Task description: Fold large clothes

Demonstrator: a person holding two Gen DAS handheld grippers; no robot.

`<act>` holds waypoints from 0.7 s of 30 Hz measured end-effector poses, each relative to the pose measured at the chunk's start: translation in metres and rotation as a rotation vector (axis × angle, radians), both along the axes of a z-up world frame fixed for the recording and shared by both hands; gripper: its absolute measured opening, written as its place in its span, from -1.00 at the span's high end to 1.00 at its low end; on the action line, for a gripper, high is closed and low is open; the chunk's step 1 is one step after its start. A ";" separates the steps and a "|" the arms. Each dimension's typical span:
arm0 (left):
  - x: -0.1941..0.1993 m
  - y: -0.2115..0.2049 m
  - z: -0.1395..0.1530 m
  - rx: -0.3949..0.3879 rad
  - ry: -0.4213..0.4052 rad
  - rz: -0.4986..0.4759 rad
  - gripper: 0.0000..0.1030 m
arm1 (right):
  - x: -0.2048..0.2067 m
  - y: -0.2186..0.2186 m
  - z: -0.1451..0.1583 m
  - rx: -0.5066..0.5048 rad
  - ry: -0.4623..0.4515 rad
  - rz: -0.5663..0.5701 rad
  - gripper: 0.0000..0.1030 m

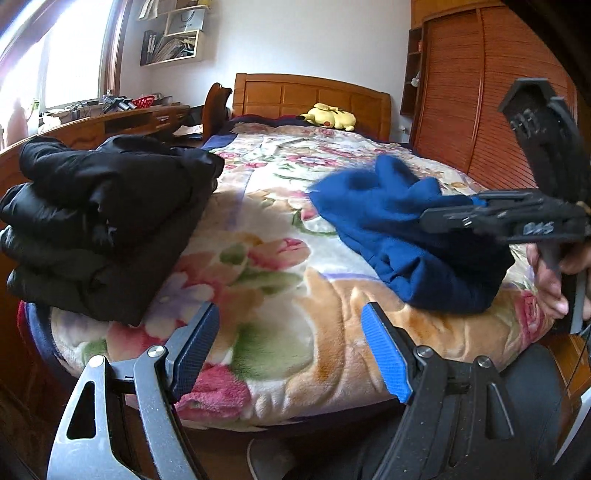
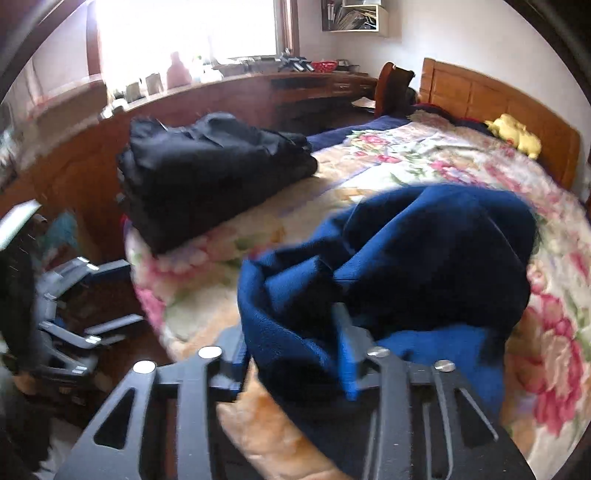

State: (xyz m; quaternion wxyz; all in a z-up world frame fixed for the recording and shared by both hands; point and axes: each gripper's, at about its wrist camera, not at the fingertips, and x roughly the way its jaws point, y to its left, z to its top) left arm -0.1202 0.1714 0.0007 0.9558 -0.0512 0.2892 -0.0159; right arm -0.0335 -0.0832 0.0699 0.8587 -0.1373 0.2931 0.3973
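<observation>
Starting on the blue garment (image 2: 424, 258), crumpled near the bed's (image 1: 280, 266) right foot corner; a black stack (image 1: 103, 221) is done at the left edge. Left gripper (image 1: 291, 350) is apart, empty. Right gripper (image 2: 295, 354) is apart with cloth between, unclamped. Next, spreading flat is needed.

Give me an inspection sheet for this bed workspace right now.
Surface: floral plush blanket covering the bed.
Job's things: crumpled blue fleece garment, unfolded; black padded jacket folded, at the bed's edge.
Clutter: yellow plush toy by the wooden headboard.
Grippers: left gripper open, empty; right gripper has blue fleece between its fingers, grip unclear.
Cables: nothing seen.
Surroundings: cluttered wooden desk under a bright window, wall shelves, wooden wardrobe.
</observation>
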 end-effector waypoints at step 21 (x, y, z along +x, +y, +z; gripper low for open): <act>0.052 -0.057 -0.006 -0.035 -0.007 -0.141 -0.56 | 0.192 -0.121 -0.031 0.038 0.007 -0.398 -0.33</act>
